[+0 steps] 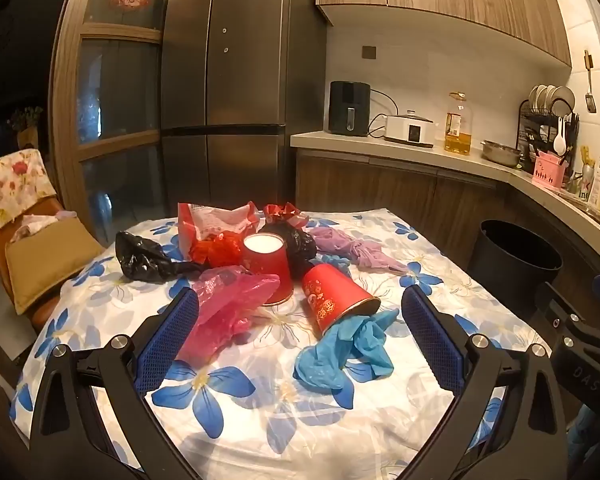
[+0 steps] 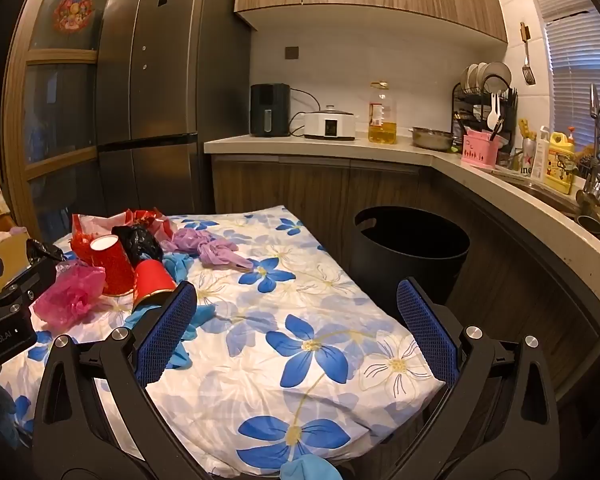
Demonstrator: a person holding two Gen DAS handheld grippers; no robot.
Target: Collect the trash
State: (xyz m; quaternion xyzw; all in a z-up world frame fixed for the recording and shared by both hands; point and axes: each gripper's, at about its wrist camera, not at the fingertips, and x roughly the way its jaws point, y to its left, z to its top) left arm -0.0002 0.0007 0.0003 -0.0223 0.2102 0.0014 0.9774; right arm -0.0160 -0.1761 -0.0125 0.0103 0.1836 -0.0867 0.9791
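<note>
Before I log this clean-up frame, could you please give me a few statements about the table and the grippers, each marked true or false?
1. Both the left gripper and the right gripper are open and empty. True.
2. The black bin stands on the table. False: it stands on the floor beside it.
3. A blue glove lies at the mouth of the tipped red cup. True.
4. The other red cup stands mouth up. False: it is upside down.
</note>
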